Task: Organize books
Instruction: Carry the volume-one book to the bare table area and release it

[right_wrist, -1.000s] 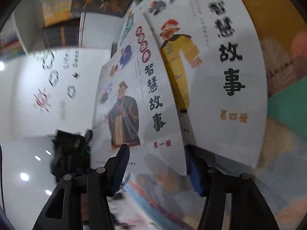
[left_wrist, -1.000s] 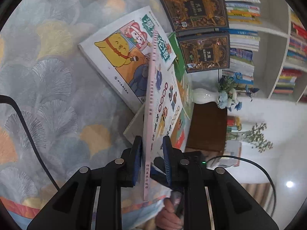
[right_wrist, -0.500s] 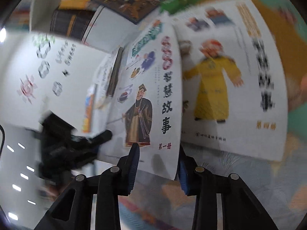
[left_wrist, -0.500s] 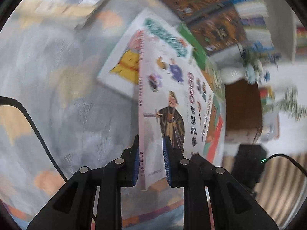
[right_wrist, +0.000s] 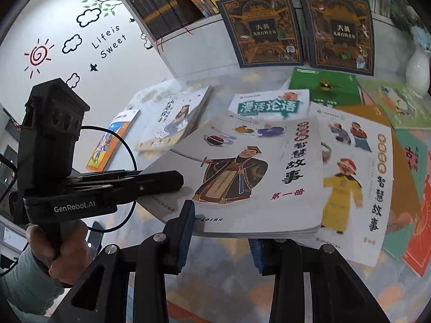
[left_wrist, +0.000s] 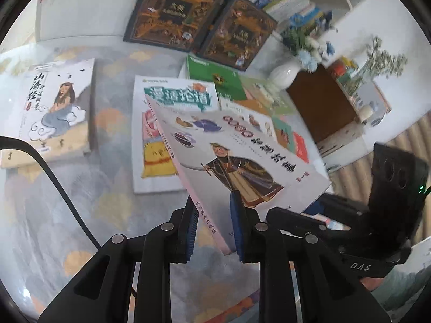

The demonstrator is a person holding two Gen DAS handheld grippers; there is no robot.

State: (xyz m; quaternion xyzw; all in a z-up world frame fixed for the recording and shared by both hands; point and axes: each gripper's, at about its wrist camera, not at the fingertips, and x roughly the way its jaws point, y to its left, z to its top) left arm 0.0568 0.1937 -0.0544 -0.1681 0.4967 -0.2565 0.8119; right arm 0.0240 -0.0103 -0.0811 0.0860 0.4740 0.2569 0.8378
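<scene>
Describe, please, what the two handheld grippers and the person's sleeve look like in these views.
Both grippers are matte black, with angular linkage arms, silver pivot pins and ribbed blue pads. The left gripper carries white "GenRobot.AI" lettering, a boxy black module on top and a thin black looping cable. The right gripper shows "DAS" lettering and a small green light. The person's sleeve is pale grey-green.

held book (right_wrist: 258, 172): pale grey cover, dark-robed figure, red and black characters. neighbour book (right_wrist: 355, 185): white, yellow-robed figure. two encyclopedias (right_wrist: 296, 27): black with gold ornament. green book (right_wrist: 326, 86). tablecloth (left_wrist: 80, 215): grey-blue fan-leaf pattern, orange patches. gripper pads (right_wrist: 187, 231) blue.
</scene>
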